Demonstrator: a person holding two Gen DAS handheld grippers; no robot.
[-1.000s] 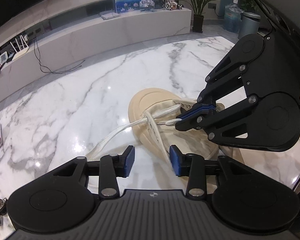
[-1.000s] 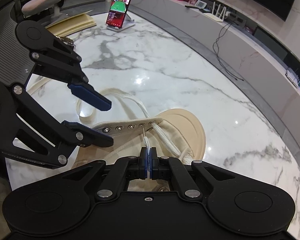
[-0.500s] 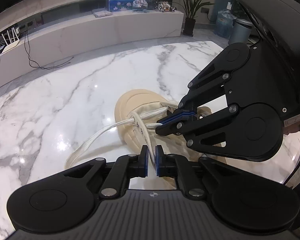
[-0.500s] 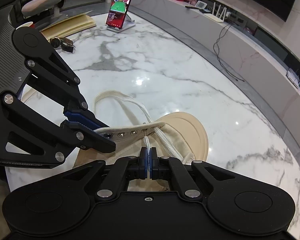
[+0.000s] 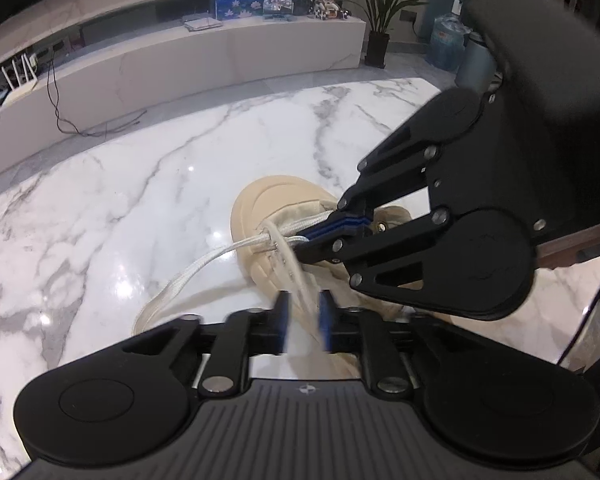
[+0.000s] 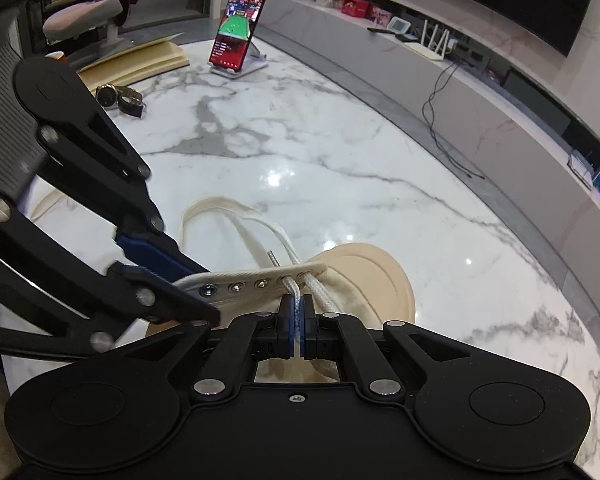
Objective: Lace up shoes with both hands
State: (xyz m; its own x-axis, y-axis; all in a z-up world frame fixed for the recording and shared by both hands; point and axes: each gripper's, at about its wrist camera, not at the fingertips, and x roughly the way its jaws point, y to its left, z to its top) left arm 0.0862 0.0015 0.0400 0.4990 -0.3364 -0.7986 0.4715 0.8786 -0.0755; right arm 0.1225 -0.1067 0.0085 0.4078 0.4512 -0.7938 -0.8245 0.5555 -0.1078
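- L gripper [image 5: 303, 322] reopened since 0.5 s ago; fingers apart w/ lace [image 5: 296, 270] running between, blurred.
- R gripper [image 6: 297, 330] pinched tight on lace strand near eyelets [image 6: 236, 287].
- Beige shoe [image 6: 364, 276] on marble table [image 6: 340, 152], centre.
- Phone [image 6: 238, 40] far left.

We see our left gripper [image 5: 303, 322] parted around the lace [image 5: 204, 266]; the right gripper [image 5: 306, 240] pinches it at the shoe [image 5: 256, 216].

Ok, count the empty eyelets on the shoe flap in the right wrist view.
3 empty eyelets in a row on the flap: one by the left gripper, one mid-row, one beside the lace. More may hide behind that gripper.
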